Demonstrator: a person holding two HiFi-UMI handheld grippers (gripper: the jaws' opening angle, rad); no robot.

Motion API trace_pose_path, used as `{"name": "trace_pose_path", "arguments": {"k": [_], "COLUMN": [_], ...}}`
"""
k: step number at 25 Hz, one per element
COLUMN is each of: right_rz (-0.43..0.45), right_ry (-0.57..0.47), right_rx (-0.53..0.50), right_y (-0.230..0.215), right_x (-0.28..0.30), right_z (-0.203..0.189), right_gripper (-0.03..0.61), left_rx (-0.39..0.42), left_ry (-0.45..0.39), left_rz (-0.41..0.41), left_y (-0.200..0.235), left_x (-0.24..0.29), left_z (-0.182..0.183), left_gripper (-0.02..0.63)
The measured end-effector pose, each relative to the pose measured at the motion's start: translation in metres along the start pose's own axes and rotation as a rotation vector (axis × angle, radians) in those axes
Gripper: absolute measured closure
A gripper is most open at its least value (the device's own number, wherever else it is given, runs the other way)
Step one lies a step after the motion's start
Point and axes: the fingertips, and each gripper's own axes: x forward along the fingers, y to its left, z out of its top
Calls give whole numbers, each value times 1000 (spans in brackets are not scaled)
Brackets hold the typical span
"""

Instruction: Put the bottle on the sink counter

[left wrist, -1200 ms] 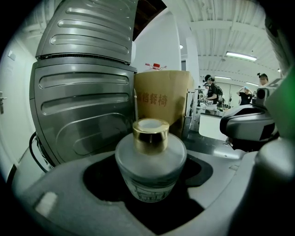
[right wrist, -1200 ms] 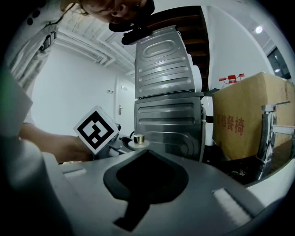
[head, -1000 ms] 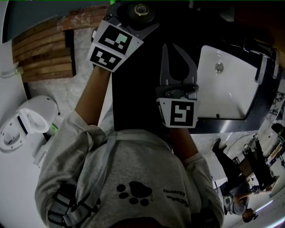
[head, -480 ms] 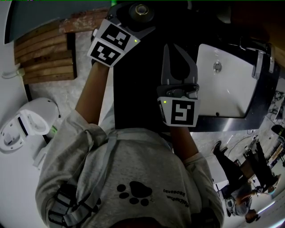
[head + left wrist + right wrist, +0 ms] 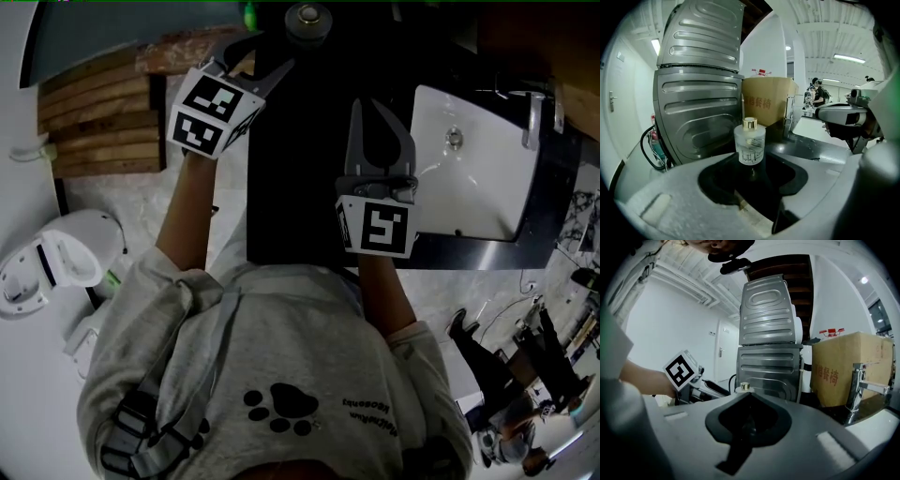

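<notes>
The bottle is seen free on the sink counter; it could be toppled if clipped by the left gripper (jaws closing, nothing between them). The right gripper is held with jaws together.

Red characters ending 餐椅 on cardboard box, sweatshirt lettering unreadable

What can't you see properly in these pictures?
- Bottle, right gripper view: only its gold cap shows; the right gripper hides the rest.
- Bottle's label, left gripper view: print too small to read.
- People far behind, left gripper view: too small to make out.
</notes>
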Motion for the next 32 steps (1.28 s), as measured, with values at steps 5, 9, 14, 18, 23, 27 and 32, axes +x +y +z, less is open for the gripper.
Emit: {"name": "trace_pose_path", "arguments": {"k": [5,9,14,18,23,27,32], "right_rz": [-28,-50,-87,-124,-163,-178,-175], "right_ry": [-16,-31,-37,-44,-70,-92,-131], "right_rx": [-9,-16,-24,-18,-32,-22,-25], "right_y": [4,7,13,19,23,27,45], "right_x": [-16,-33,-59,-79,-101,-120,-148], "right_z": [7,17,27,35,53,66,83], "right_gripper": [575,575,575,575,575,575,575], "left_rx": [48,51,-37,-88,-99,-71,-48], "left_ry": [-54,-106,-172,-227,-294,-338,-432], "left_rz": [62,78,85,98,127,175,218], "left_y": [-13,-30,-49,-64,-85,-101,-122], "left_x": [-31,-55,-93,-122,-154,-177,-214], "left_z": [9,16,22,23,32,41,59], "left_gripper": [597,609,609,609,610,609,609]}}
